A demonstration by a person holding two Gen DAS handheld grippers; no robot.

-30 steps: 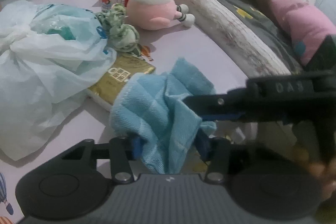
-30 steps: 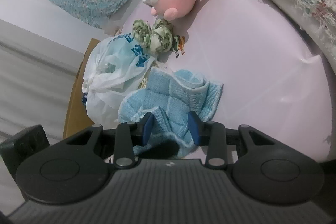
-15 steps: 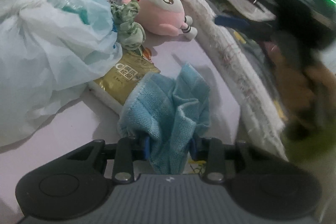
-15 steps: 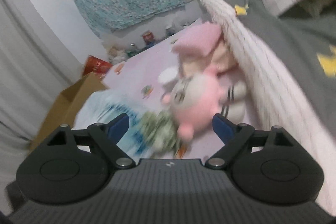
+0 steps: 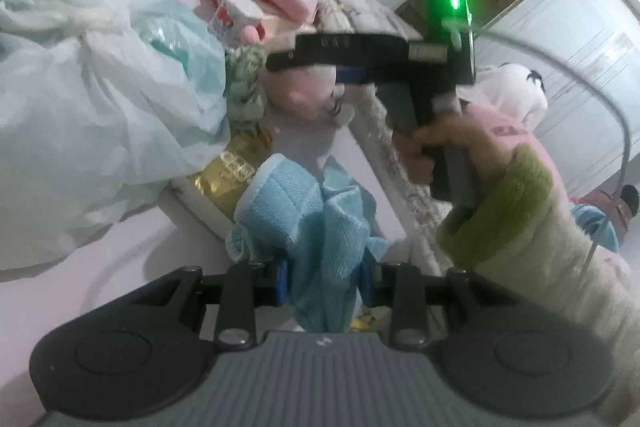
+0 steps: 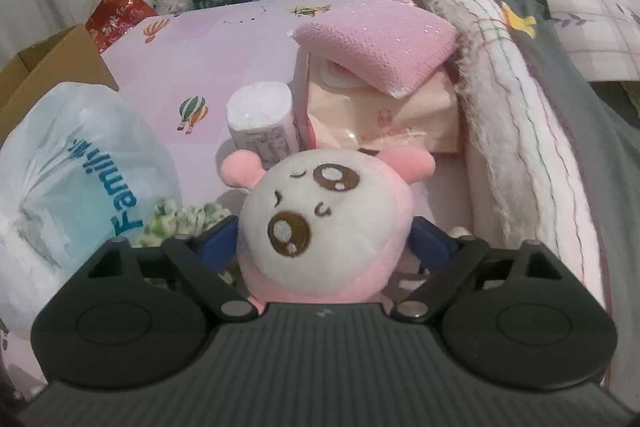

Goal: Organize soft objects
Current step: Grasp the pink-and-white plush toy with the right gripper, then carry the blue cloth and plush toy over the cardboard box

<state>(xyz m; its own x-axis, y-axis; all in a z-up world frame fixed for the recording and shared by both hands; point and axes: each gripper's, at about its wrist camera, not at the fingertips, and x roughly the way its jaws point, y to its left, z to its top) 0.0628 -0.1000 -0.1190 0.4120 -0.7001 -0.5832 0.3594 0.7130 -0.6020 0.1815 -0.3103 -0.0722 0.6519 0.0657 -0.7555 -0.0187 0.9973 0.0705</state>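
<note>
Left tool point(image 5: 323, 281) still clamps the blue towel point(image 5: 316, 223), bunched low on the pink bed sheet point(image 6: 224, 43) beside the white plastic bag point(image 5: 92, 99). Right tool point(image 6: 324, 247) has let go of the towel and swung over to the pink plush toy point(image 6: 324, 227). Its jaws now stand wide on either side of the toy's head; contact unclear.

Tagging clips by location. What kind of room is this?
Most likely a bedroom: a pink printed bed sheet, a folded quilt alongside, and a plush toy lying on the bed.
</note>
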